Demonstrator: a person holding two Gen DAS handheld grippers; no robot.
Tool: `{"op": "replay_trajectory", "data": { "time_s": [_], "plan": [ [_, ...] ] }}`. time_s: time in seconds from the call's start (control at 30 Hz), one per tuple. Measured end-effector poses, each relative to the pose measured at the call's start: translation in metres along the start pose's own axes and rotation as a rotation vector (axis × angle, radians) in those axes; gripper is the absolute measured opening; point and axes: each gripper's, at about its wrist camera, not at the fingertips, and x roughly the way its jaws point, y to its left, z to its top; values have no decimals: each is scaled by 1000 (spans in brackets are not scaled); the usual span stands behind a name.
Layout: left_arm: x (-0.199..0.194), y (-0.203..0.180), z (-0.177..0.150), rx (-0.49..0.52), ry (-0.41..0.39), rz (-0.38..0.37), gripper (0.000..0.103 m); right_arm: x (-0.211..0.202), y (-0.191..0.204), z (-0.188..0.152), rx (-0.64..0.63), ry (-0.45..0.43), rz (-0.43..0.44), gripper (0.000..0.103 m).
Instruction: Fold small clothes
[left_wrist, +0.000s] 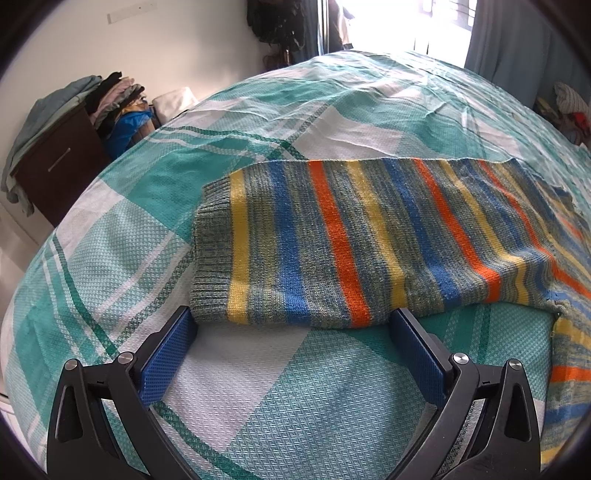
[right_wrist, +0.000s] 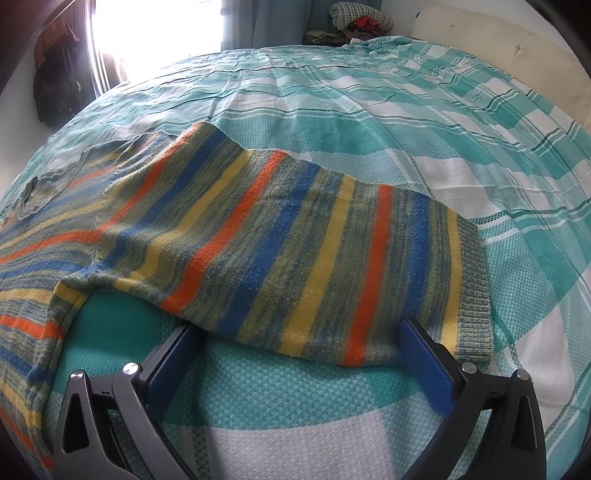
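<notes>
Two sleeves of the sweater (left_wrist: 369, 236) lie on the bedspread (left_wrist: 295, 406) at 12 o'clock — I see left gripper (left_wrist: 293, 321) and right gripper (right_wrist: 299, 332) released, tips at the edges.

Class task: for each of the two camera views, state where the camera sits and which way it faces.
Left wrist: sits on the left gripper, facing forward over the bed toward a window; open jaws straddle the left sleeve.
Right wrist: sits on the right gripper, facing across the bed toward a headboard; open jaws straddle the right sleeve.
Shared: the striped sweater and checked bedsheet.
</notes>
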Motion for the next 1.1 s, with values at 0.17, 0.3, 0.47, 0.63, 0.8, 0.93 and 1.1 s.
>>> {"op": "replay_trajectory", "data": {
  "time_s": [0.17, 0.3, 0.47, 0.63, 0.8, 0.93, 1.1],
  "plan": [
    [-2, 1, -1, -2, -11, -5, 103, 0, 1, 0, -7, -1, -4, 103],
    [-4, 3, -2, -8, -19, -17, 103, -1, 1, 0, -10, -2, -3, 103],
    [-6, 5, -3, -14, -29, -32, 103, -2, 1, 0, -11, -2, -4, 103],
    [-6, 7, -2, -19, -28, -42, 103, -2, 1, 0, -10, -1, -3, 103],
    [-3, 2, 0, -3, -7, -11, 103, -1, 1, 1, -5, 5, 1, 103],
    [-1, 0, 0, 1, 0, -2, 103, 0, 1, 1, -5, 6, 2, 103],
    [-1, 0, 0, 2, 0, -1, 103, 0, 1, 1, -4, 6, 2, 103]
  ]
}}
